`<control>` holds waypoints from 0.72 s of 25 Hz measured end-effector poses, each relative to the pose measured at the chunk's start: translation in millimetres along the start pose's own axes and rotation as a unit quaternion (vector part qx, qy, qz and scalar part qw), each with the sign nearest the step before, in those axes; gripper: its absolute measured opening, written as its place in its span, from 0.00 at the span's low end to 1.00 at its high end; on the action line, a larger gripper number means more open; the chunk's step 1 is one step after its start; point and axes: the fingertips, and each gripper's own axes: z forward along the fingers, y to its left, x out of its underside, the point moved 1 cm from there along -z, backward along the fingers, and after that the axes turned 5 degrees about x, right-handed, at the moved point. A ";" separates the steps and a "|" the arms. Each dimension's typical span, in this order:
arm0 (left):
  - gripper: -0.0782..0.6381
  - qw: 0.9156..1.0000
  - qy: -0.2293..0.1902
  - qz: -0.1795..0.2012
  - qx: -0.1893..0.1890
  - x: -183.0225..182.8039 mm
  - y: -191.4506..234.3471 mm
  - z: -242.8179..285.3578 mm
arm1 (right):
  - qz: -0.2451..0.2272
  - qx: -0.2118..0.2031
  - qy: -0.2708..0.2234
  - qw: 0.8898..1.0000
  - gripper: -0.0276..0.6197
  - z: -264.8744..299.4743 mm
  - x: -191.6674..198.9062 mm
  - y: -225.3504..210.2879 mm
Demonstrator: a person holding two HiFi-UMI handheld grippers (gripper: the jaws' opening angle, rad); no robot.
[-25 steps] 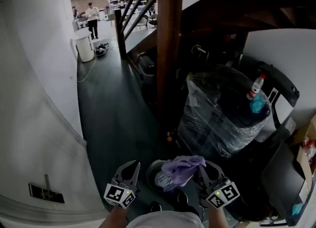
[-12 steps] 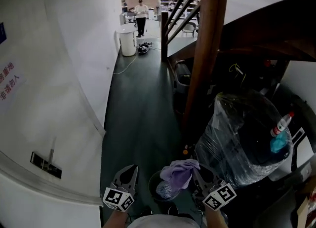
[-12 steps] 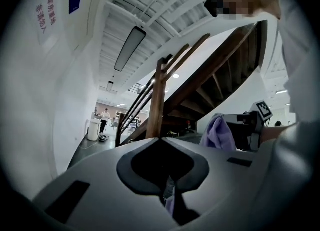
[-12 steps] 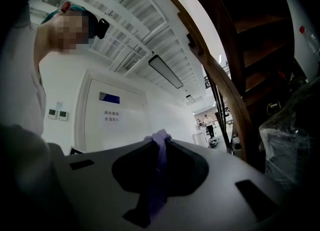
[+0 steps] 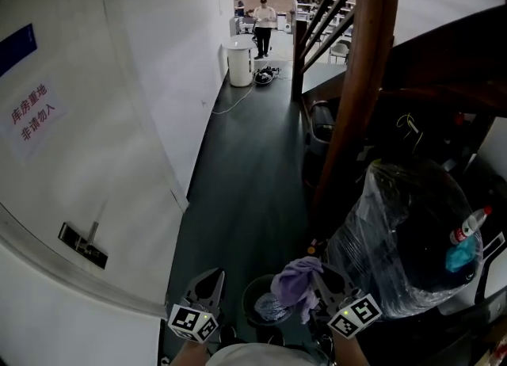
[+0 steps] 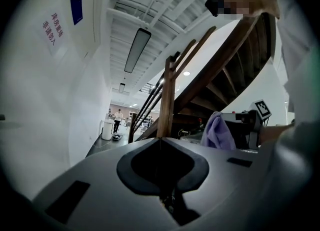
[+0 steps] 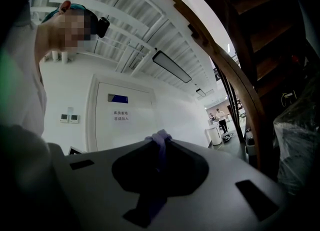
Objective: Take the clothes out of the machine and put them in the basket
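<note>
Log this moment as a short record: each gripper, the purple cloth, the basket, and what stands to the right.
left gripper: jaws together, nothing between them
right gripper: jaws clamped on the purple cloth
purple cloth: bunched, hanging from the right gripper, at the basket's right rim in the head view
basket: dark, round, with light fabric inside
to the right: plastic-wrapped bundle, with a red-capped bottle at its right side
task status: cloth not yet released

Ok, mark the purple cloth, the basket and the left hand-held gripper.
purple cloth (image 5: 295,284), head view, on its bunched middle.
basket (image 5: 245,303), head view, on its left rim.
left hand-held gripper (image 5: 215,274), head view, at its jaw tips.
</note>
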 end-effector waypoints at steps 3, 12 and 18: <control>0.14 1.000 0.000 -0.002 0.007 1.3 7.7 6.0 | 0.006 0.009 -0.008 1.000 0.10 4.3 -1.6 -4.1; 0.14 0.999 0.026 -0.004 0.039 9.3 46.5 13.0 | -0.001 0.057 0.001 0.998 0.10 32.4 16.2 0.2; 0.14 0.998 0.037 -0.009 0.058 22.1 71.8 14.0 | 0.000 0.087 0.012 0.996 0.10 46.4 35.5 3.7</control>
